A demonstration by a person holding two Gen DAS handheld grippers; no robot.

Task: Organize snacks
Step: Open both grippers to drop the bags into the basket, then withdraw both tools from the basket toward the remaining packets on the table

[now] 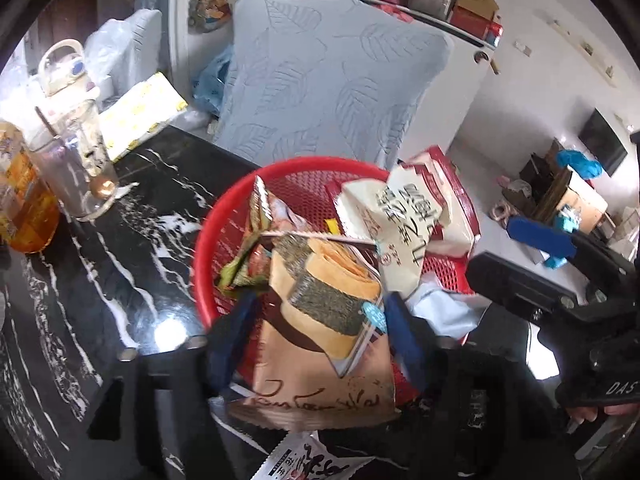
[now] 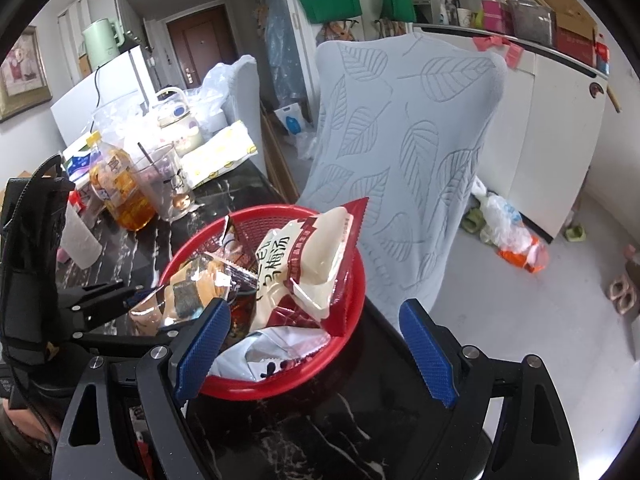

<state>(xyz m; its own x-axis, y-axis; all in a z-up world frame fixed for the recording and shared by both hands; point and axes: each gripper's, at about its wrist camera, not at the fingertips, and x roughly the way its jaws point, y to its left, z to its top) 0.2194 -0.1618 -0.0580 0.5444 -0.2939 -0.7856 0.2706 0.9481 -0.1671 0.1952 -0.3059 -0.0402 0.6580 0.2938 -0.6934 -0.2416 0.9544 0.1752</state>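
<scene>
Tilting downward, left gripper (image 1: 320, 340) over basket (image 1: 240, 184)

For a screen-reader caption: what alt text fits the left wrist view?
The left hand-held gripper straddles a tan seaweed-snack packet over a red mesh basket already holding other packets, on a black marble table. A glass cup stands left.

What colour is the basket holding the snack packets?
Red, a plastic mesh basket; it shows best in the right wrist view.
</scene>
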